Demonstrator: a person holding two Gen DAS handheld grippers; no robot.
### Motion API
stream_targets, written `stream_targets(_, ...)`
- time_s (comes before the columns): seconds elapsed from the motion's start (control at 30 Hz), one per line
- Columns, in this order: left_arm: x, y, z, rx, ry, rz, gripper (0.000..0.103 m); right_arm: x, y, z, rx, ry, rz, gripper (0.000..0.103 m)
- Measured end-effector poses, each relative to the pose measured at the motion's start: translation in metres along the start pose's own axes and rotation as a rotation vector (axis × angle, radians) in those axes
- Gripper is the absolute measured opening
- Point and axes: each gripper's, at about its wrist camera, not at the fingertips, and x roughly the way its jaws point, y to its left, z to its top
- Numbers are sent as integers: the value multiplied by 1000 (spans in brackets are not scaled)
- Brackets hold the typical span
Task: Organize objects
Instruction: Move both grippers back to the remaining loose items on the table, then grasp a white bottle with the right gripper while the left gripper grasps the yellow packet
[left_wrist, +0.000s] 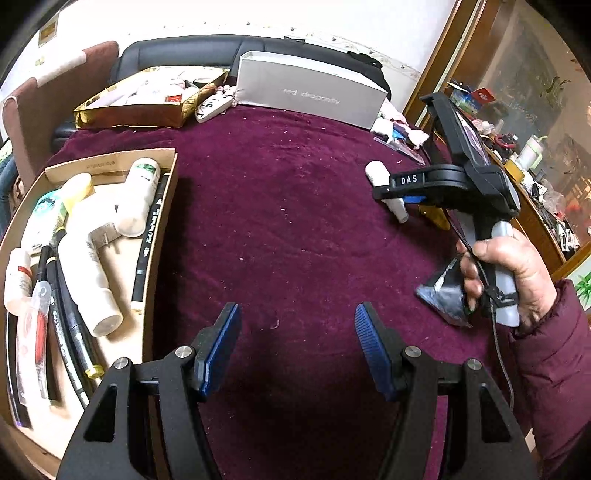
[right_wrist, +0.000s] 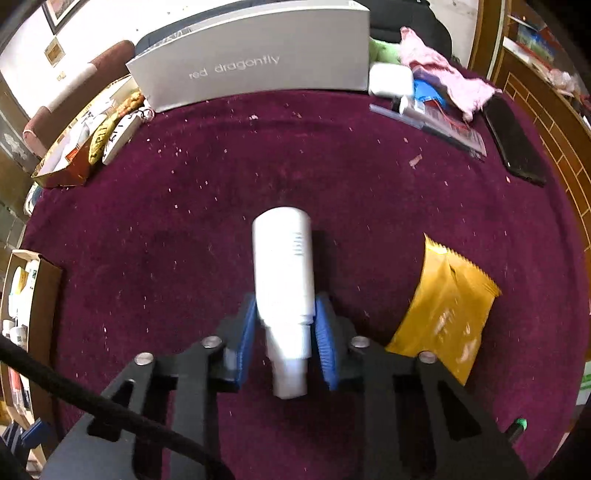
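A white bottle (right_wrist: 283, 273) lies on the maroon tablecloth (right_wrist: 332, 177), between the blue pads of my right gripper (right_wrist: 284, 314), which is shut on its lower body near the neck. The bottle also shows in the left wrist view (left_wrist: 384, 184), partly hidden behind the right gripper. My left gripper (left_wrist: 297, 332) is open and empty above the cloth. A cardboard box (left_wrist: 159, 236) to its left holds several white bottles, tubes and pens. A gold packet (right_wrist: 447, 306) lies just right of the right gripper.
A grey shoebox (left_wrist: 310, 88) stands at the far edge, with a gold tray of items (left_wrist: 144, 99) to its left. A black phone (right_wrist: 513, 140), pink cloth (right_wrist: 443, 70) and clear packets (right_wrist: 432, 122) lie far right. A wooden cabinet (left_wrist: 480, 74) stands at the right.
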Motion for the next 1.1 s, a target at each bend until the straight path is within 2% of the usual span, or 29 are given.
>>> stream_targets(0.17, 7, -12, -1, 6, 23, -37, 58, -26, -16, -10, 73, -20, 103, 27)
stream_targets(0.3, 14, -31, 4, 33, 34, -62, 58, -64, -36, -29, 118, -86, 192, 27)
stream_targets(0.4, 20, -53, 18, 74, 8, -71, 58, -87, -56, -47, 171, -142, 231, 27)
stream_targets(0.47, 29, -73, 31, 117, -15, -70, 58, -98, -71, -62, 211, -184, 232, 27)
stream_targets(0.53, 42, -95, 45, 161, -29, -65, 58, -107, -86, -76, 240, -224, 194, 27)
stream_targets(0.6, 58, -114, 60, 192, -31, -66, 58, -111, -102, -88, 285, -261, 173, 27)
stream_targets(0.73, 91, -147, 83, 226, -13, -62, 58, -112, -136, -104, 375, -303, 186, 27)
stream_targets(0.9, 117, -183, 101, 258, 3, -62, 58, -102, -165, -105, 445, -305, 223, 27)
stream_targets(1.1, 148, -213, 109, 348, 24, 9, 58, -100, -180, -114, 489, -297, 287, 27)
